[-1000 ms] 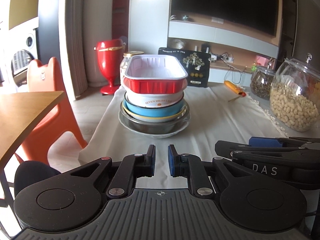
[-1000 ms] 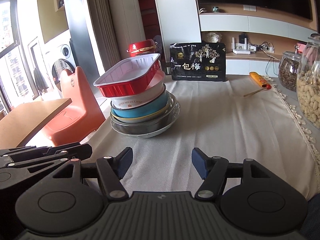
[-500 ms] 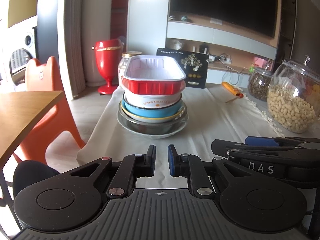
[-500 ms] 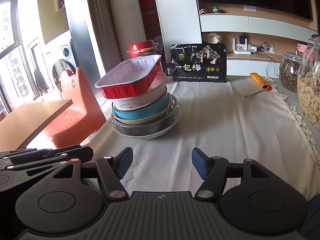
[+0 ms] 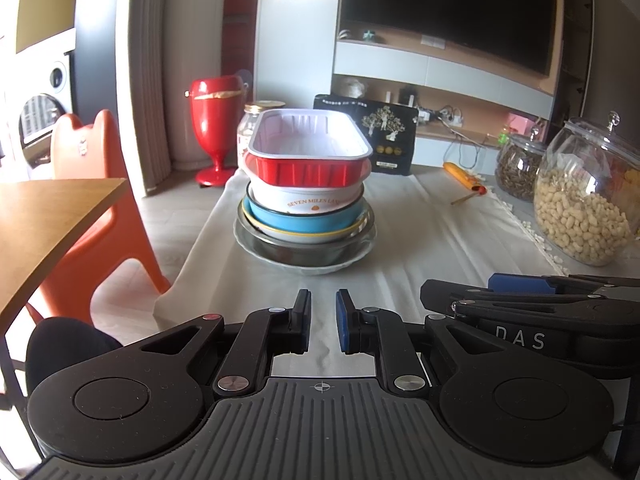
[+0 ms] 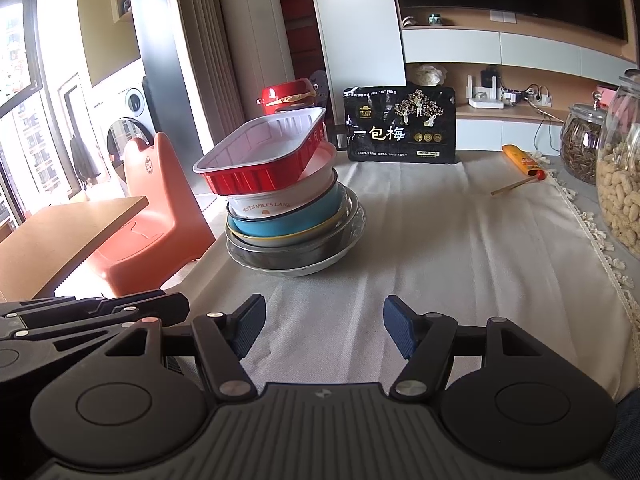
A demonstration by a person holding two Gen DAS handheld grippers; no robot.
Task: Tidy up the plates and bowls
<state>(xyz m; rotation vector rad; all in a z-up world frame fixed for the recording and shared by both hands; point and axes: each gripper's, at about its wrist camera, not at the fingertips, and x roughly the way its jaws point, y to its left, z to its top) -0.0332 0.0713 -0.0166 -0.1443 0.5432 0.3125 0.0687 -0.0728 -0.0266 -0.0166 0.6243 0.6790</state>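
Note:
A stack of dishes stands on the cloth-covered table (image 5: 420, 240). On top is a red foil tray (image 5: 308, 168) with a white inside, tilted in the right wrist view (image 6: 260, 176). Under it are a white bowl (image 5: 308, 200) with lettering, a blue bowl (image 5: 304, 222), a metal bowl (image 5: 304, 250) and a pale plate (image 5: 312, 268) at the bottom. My left gripper (image 5: 322, 320) is nearly shut and empty, short of the stack. My right gripper (image 6: 324, 326) is open and empty, also short of the stack (image 6: 292, 216).
Two glass jars (image 5: 588, 196) of nuts and seeds stand at the table's right edge. A black snack bag (image 6: 400, 124) stands at the far end, an orange packet (image 6: 522, 160) near it. An orange chair (image 5: 96, 208) and a wooden table (image 5: 44, 220) are on the left.
Both grippers have drawn back slightly from the stack. The jaws have not changed.

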